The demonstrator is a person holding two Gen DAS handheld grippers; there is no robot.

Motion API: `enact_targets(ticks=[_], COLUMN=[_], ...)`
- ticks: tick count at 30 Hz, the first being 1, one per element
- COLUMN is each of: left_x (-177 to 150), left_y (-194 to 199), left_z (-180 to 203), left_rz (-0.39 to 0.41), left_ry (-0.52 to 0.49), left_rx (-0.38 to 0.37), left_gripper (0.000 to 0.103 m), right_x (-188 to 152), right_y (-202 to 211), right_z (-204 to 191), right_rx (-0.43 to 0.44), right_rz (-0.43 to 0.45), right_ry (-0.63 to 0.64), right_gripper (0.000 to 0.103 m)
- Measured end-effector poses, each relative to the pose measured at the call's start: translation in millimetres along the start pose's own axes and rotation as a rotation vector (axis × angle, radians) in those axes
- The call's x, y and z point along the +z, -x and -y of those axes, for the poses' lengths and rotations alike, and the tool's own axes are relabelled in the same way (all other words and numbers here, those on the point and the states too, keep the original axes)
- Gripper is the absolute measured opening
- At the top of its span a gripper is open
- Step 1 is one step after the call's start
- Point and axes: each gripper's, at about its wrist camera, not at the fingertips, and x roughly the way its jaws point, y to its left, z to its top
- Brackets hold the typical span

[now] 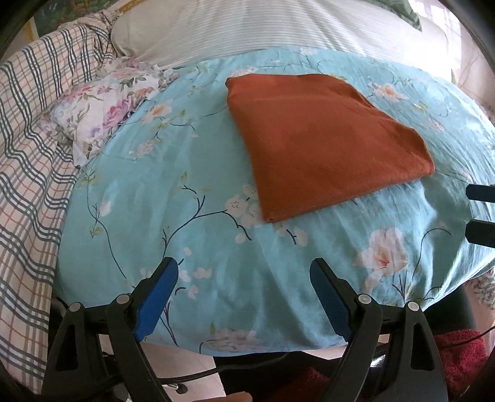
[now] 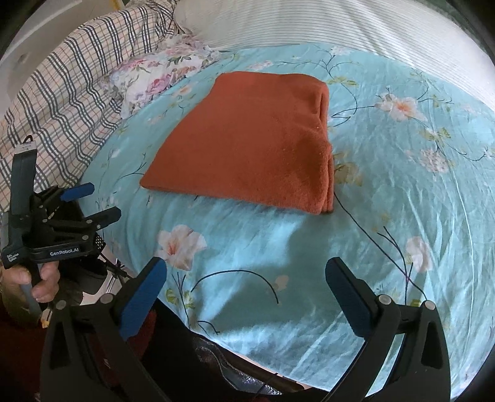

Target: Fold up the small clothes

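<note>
A rust-orange garment (image 1: 321,136) lies folded into a flat rectangle on the light-blue flowered sheet (image 1: 191,216). In the right wrist view the same folded garment (image 2: 253,142) shows its stacked edges at the right side. My left gripper (image 1: 244,272) hovers over the sheet near the front edge, short of the garment, open with nothing between its blue pads. My right gripper (image 2: 247,272) also stands wide open and empty, a little before the garment's near edge. The left gripper (image 2: 92,201) appears at the left in the right wrist view, held by a hand (image 2: 34,281).
A flowered pillow (image 1: 105,108) and a checked blanket (image 1: 34,148) lie to the left. A white striped pillow (image 1: 278,27) sits behind the sheet. The right gripper's fingertips (image 1: 482,213) poke in at the right edge. Below the bed edge lies a dark red rug (image 1: 458,355).
</note>
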Motion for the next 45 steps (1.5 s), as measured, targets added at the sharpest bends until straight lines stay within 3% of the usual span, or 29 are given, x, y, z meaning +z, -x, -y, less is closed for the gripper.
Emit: enact_targets(ticks=[45], left_x=[4], left_y=[41], left_z=[6], left_rz=[0.090], left_ry=[0.029], left_rx=[-0.049], left_gripper=[0.088], right_x=[7], right_y=[28], right_z=[-19], right_rx=[0.002], right_rz=[0.066], right_ry=[0.050], right_gripper=[0.102])
